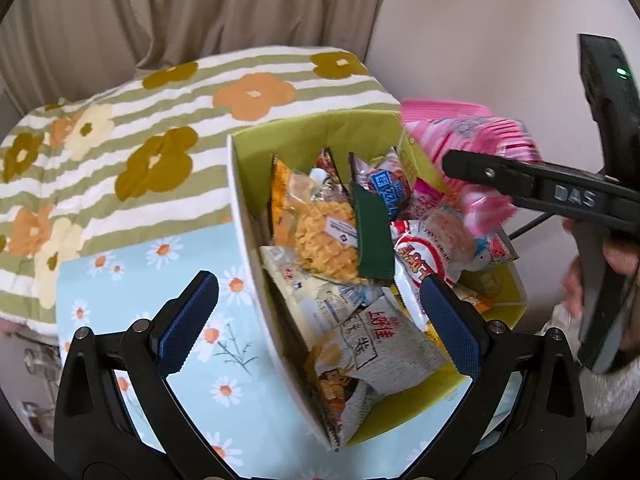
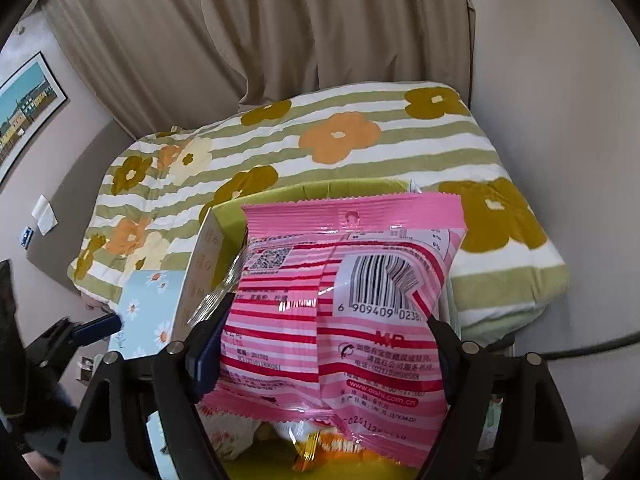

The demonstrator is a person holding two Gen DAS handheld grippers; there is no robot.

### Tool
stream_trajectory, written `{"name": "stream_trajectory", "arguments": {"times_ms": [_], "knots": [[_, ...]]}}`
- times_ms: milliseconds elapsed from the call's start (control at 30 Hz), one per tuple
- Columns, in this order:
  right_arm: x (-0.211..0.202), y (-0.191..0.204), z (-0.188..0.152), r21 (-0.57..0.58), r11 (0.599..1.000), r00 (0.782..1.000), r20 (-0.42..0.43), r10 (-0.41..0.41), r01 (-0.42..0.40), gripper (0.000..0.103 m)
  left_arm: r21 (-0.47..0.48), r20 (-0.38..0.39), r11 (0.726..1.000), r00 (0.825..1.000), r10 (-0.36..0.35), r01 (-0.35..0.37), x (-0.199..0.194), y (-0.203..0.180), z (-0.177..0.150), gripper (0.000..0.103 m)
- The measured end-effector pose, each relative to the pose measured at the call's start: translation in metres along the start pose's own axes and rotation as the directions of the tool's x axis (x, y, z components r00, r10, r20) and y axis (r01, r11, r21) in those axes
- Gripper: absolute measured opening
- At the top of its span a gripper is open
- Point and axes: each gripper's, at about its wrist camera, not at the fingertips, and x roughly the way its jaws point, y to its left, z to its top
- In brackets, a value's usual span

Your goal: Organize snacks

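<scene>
Between the spread-apart right gripper fingers, pink snack packet upright, long axis vertical, over box; left gripper wide, empty.

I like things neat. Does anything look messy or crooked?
Yes. The green snack box leans sideways on the daisy cloth, and its packets, like the grey rice-cracker bag, lie jumbled at all angles.
</scene>
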Motion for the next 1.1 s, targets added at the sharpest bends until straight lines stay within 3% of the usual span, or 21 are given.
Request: {"name": "stream_trajectory", "arguments": {"times_ms": [33,67,433,667,900,1100], "knots": [[0.000,0.000,0.001,-0.011,1.000,1.000,0.016,-0.008,0.008,0.101,-0.003,0.003,1.000,1.000,0.004,-0.004,-0.002,0.002,-0.001,0.100],[0.000,0.000,0.002,-0.015,1.000,1.000,0.024,-0.013,0.013,0.103,-0.006,0.005,1.000,1.000,0.008,-0.008,-0.003,0.003,-0.002,0.100],[-0.016,0.010,-0.018,-0.026,0.999,0.997,0.070,-0.040,0.042,0.103,-0.051,0.036,0.998,0.998,0.046,-0.045,-0.024,0.013,-0.022,0.100],[-0.059,0.032,-0.030,-0.037,0.998,0.989,0.142,-0.051,0.057,0.103,-0.062,0.101,0.996,0.993,0.064,-0.058,-0.065,0.019,-0.038,0.100],[-0.127,0.081,-0.059,-0.052,0.995,0.962,0.264,-0.070,0.086,0.103,-0.085,0.220,0.994,0.971,0.092,-0.075,-0.142,0.032,-0.066,0.100],[-0.183,0.130,-0.110,-0.074,0.990,0.933,0.351,-0.085,0.118,0.103,-0.121,0.339,0.986,0.929,0.148,-0.112,-0.216,0.045,-0.113,0.101]]}}
